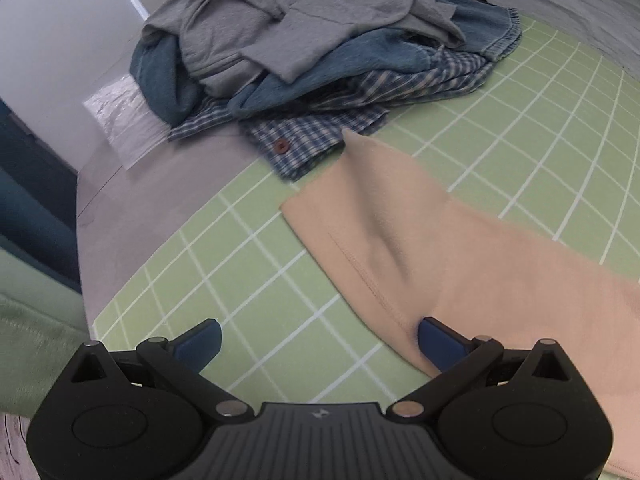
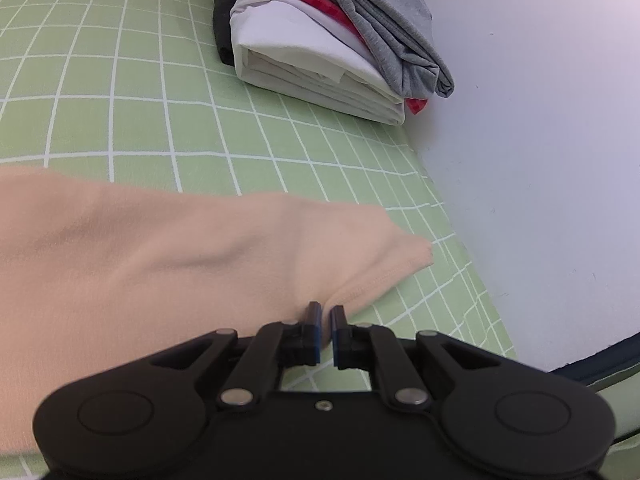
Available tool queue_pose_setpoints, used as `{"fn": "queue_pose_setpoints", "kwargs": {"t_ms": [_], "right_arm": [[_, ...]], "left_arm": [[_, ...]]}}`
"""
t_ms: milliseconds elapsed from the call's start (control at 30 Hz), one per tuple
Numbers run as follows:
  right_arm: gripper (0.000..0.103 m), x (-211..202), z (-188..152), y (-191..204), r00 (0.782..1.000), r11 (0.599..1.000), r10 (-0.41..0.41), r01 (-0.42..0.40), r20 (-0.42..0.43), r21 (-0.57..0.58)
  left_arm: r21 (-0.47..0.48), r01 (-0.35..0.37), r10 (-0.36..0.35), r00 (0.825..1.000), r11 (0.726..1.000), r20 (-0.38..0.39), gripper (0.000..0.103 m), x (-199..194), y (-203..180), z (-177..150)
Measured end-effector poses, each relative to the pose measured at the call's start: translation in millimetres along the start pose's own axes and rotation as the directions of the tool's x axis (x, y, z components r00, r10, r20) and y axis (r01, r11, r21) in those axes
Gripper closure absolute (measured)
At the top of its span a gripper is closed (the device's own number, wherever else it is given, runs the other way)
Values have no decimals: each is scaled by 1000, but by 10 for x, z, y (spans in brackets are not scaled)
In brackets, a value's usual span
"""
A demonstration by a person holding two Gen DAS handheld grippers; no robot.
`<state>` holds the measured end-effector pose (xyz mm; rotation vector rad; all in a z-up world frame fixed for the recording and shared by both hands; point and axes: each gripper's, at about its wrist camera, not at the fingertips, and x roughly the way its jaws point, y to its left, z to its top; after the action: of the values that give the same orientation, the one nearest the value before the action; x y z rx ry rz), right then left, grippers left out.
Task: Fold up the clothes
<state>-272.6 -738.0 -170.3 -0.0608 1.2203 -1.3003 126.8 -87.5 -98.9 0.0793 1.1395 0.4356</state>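
Observation:
A peach garment [image 1: 460,248] lies spread on the green checked mat [image 1: 248,264]. My left gripper [image 1: 320,340] stands open over the mat, its right pad at the garment's hemmed edge and nothing pinched between the pads. In the right wrist view the same peach garment [image 2: 168,248] covers the left of the mat [image 2: 140,92]. My right gripper [image 2: 326,320] is shut on a fold of that cloth near its right corner. A heap of unfolded clothes [image 1: 304,48], grey, denim and blue plaid, sits at the far end of the mat.
A stack of folded clothes [image 2: 320,56], white, red checked, black and grey, rests at the mat's far right corner. The white table top [image 2: 540,168] runs along the right side. A clear plastic sheet [image 1: 120,120] lies at the table's left edge.

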Motion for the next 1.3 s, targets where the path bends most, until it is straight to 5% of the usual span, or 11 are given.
{"fn": "queue_pose_setpoints", "kwargs": {"t_ms": [267,400,433,600,733,900,1000,1067,1200,1267,1300], "right_arm": [[92,-59,2,-44,1000,999,24,-24,20,27],[30,-222,90,-96,995,990,66,-75,77,122],[27,-275,116,-107,992,984,80,-94,99,149],[24,-601,340,149,965,966,174,-206,199,154],[22,-898,590,480,914,928,306,-349,268,133],[23,-1354,817,976,790,836,512,-549,337,17],[23,-1525,849,1202,721,783,602,-618,343,-76],[23,-1527,861,1297,690,742,655,-665,309,-87],[27,-1375,851,1397,706,731,674,-679,218,-61],[37,-1277,835,1374,702,718,689,-695,182,-35],[54,-1241,829,1348,683,697,709,-717,174,-25]], "left_arm": [[14,-6,6,1000,1000,6,0,-234,21,-215],[18,41,-42,997,999,61,0,-438,-200,-175],[25,58,-60,996,998,73,0,-483,-289,-160],[124,178,-193,972,976,130,0,-662,-902,-141],[265,301,-338,935,916,109,0,-776,-1479,-115],[437,446,-517,855,781,52,0,-927,-2019,-186],[472,503,-567,823,724,-6,0,-923,-2183,-239],[505,504,-569,822,700,-32,4,-889,-2274,-282],[554,478,-560,828,681,-27,19,-868,-2361,-354],[567,480,-576,817,670,-11,37,-894,-2355,-365],[572,480,-582,813,664,-6,44,-909,-2370,-359]]}}
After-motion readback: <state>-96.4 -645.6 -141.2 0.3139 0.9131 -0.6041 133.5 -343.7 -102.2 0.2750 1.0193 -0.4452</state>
